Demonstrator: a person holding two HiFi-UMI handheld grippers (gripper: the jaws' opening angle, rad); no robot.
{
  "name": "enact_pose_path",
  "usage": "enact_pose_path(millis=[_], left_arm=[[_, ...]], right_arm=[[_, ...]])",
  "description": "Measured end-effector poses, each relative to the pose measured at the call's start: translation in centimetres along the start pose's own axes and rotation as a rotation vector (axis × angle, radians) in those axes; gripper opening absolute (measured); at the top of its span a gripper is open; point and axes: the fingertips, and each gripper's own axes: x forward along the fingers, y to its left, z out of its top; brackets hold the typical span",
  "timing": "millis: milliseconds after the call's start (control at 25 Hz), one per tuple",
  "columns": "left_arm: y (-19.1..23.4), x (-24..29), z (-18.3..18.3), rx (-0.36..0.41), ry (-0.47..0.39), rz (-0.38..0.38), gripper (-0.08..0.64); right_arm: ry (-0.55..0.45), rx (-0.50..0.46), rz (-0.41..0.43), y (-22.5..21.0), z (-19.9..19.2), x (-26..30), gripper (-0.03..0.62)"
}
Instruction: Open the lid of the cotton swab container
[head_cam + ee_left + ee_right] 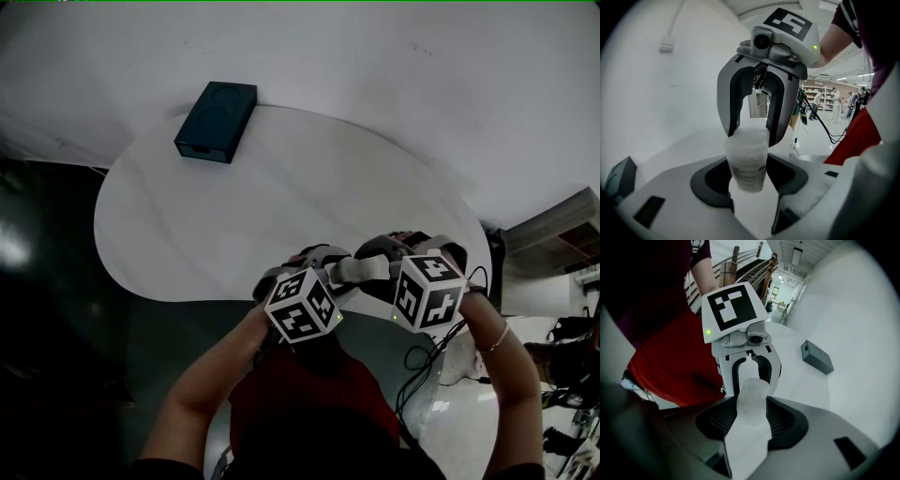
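The cotton swab container (746, 161) is a small translucent tub with a printed label, held in the air between both grippers. My left gripper (749, 182) is shut on its labelled body. My right gripper (753, 138) faces it and is shut on the frosted lid end (752, 397). In the right gripper view my right gripper (751, 425) clamps that end, with the left gripper (751, 389) behind it. In the head view the container (362, 270) shows as a pale strip between the left gripper (330, 278) and the right gripper (386, 267), over the table's front edge. The lid looks seated on the tub.
A white rounded table (234, 216) lies below and beyond the grippers. A dark blue-grey box (217, 120) sits at its far edge by the white wall, also seen as the box (816, 357). Cables (422, 370) hang near the right forearm.
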Motion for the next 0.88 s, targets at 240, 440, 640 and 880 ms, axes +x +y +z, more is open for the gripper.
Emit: enact_pose_path(millis=[240,440,640,880], left_arm=[[0.10,0.00,0.07,0.004,-0.007,0.008,0.241],[0.04,0.05,0.15,0.018,-0.016,0.013,0.241],[0.08,0.00,0.27,0.058,-0.016,0.027,0.241],[0.03,-0.06,0.26,0.071,-0.009,0.017,0.239]], right_arm=[[-0.013,-0.005,0.029,-0.08,-0.23,-0.04,0.201],[-0.021,-0.002,0.049,-0.01,-0.34,-0.11,0.201],[-0.052,0.029,0.089,0.03,-0.31,-0.40,0.201],[-0.077,0.065,0.094,-0.01,-0.09,-0.67,0.195]])
